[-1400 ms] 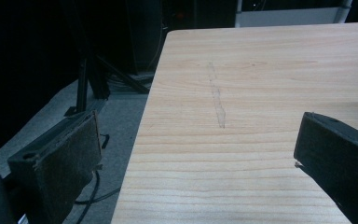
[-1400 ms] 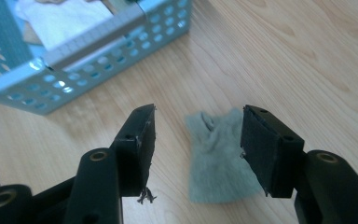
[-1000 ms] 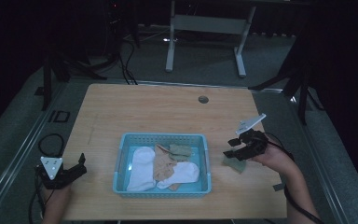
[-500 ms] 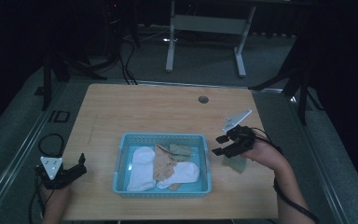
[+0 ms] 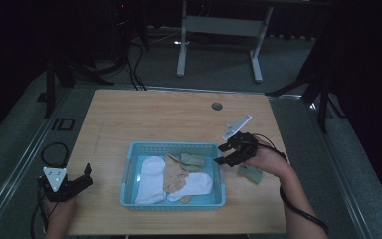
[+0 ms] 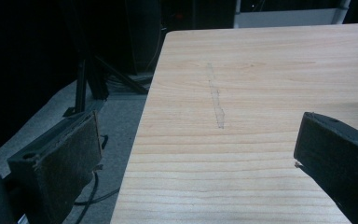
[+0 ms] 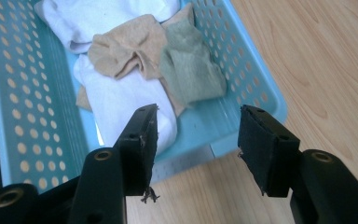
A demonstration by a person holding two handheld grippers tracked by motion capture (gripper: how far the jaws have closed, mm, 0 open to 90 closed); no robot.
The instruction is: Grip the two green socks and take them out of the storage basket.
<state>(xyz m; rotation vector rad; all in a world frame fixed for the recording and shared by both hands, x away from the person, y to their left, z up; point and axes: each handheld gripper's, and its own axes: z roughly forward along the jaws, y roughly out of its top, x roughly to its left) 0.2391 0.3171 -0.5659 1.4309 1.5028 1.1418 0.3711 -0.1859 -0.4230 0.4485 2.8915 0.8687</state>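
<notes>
The wooden surface (image 5: 144,119) carries a light blue perforated basket (image 5: 175,148) near its front edge, roughly central. The basket holds socks: a white sock (image 5: 149,177) on its left side, a tan sock (image 5: 174,175) in the middle, a second white sock (image 5: 199,184) toward the right, and a green sock (image 5: 193,160) at the rear right. In the right gripper view the green sock (image 7: 191,70) lies against the basket wall (image 7: 256,79), overlapping the tan sock (image 7: 126,51).

A second green sock (image 5: 251,174) lies flat on the surface just outside the basket's right wall, beside the person's right hand.

The right gripper (image 5: 225,154) is positioned at the basket's right rim, jaws pointed toward the basket interior. Its jaws are spread apart with nothing between them; a few loose fibres hang from one pad.

The left gripper (image 5: 85,175) rests near the front left corner of the surface, well apart from the basket. Its jaws stand wide apart and empty.

A small round grommet (image 5: 217,106) sits near the rear edge of the surface.
</notes>
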